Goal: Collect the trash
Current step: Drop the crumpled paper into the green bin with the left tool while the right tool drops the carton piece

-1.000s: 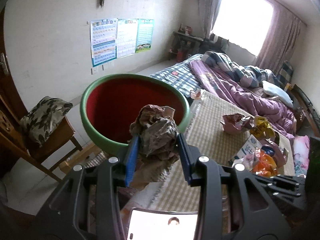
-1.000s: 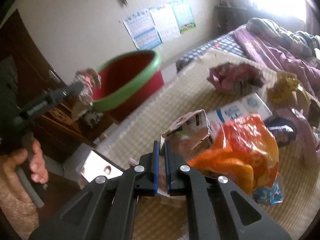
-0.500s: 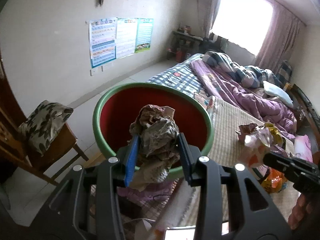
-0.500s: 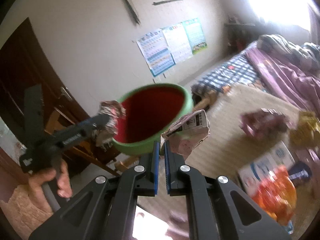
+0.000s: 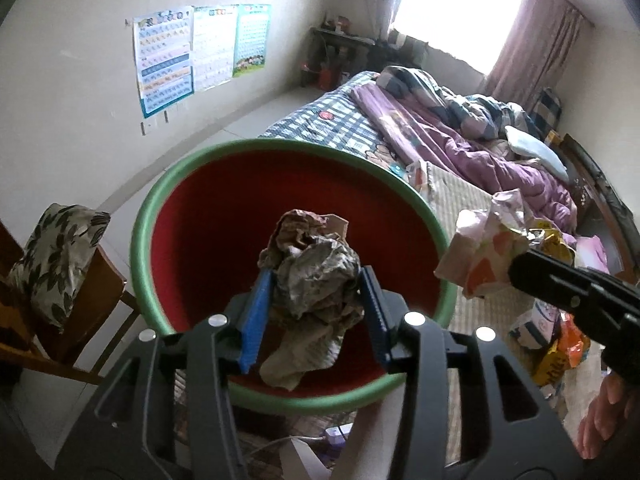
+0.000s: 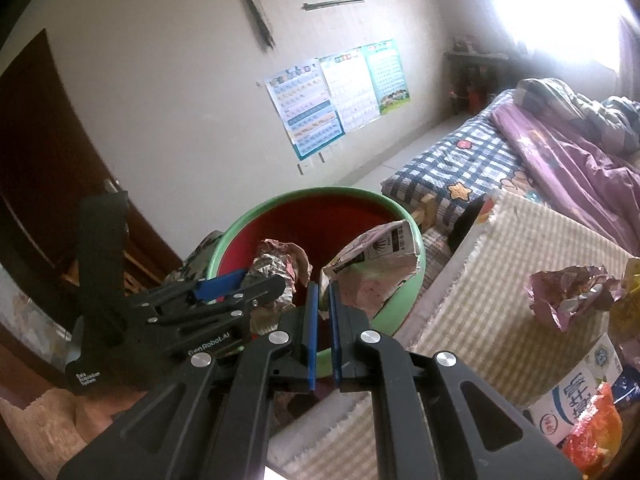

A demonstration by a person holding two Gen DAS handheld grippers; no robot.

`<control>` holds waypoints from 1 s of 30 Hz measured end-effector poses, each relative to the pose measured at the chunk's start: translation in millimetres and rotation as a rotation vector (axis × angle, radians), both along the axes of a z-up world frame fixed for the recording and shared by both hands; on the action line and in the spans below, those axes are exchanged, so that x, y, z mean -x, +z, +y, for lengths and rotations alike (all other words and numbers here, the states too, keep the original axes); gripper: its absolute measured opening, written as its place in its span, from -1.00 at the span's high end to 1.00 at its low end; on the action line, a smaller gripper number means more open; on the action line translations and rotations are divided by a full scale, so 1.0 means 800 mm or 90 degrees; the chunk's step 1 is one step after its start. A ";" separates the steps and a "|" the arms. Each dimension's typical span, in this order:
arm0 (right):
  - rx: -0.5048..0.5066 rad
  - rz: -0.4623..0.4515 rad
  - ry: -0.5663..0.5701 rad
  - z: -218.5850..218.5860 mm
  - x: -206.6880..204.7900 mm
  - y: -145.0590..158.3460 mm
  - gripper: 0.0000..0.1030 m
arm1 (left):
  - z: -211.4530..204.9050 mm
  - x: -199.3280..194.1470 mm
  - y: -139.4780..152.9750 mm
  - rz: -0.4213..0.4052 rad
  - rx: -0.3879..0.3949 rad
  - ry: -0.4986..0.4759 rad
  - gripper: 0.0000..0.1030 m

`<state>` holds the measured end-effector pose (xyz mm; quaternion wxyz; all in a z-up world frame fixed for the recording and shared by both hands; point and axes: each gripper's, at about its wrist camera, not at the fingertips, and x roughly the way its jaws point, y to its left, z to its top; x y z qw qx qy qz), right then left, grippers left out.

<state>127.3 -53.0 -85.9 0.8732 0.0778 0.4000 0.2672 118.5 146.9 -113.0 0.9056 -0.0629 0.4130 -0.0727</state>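
Crinkled, foil-like wrapper [image 5: 310, 276] sits in the matt black plastic left hand-held gripper [image 5: 316, 312]; ahead, smooth plastic basin [image 5: 160, 208]; rightward, coarse woven mat [image 6: 520, 264].

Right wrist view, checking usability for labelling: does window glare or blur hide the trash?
Right wrist view: the window blows out the top-right corner, yet the crumpled pink-and-white carton reads sharp; edges bend with fisheye. Left wrist view: the crumpled brown paper wad over the green-rimmed red basin is crisp.
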 end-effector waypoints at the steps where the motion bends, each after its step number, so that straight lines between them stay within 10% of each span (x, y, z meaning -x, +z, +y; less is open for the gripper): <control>1: 0.001 0.002 -0.004 0.002 -0.002 -0.002 0.89 | 0.000 -0.002 -0.001 0.001 -0.001 -0.004 0.19; 30: 0.016 0.125 0.076 0.095 -0.055 -0.069 0.87 | 0.071 -0.020 0.017 -0.029 0.034 0.062 -0.11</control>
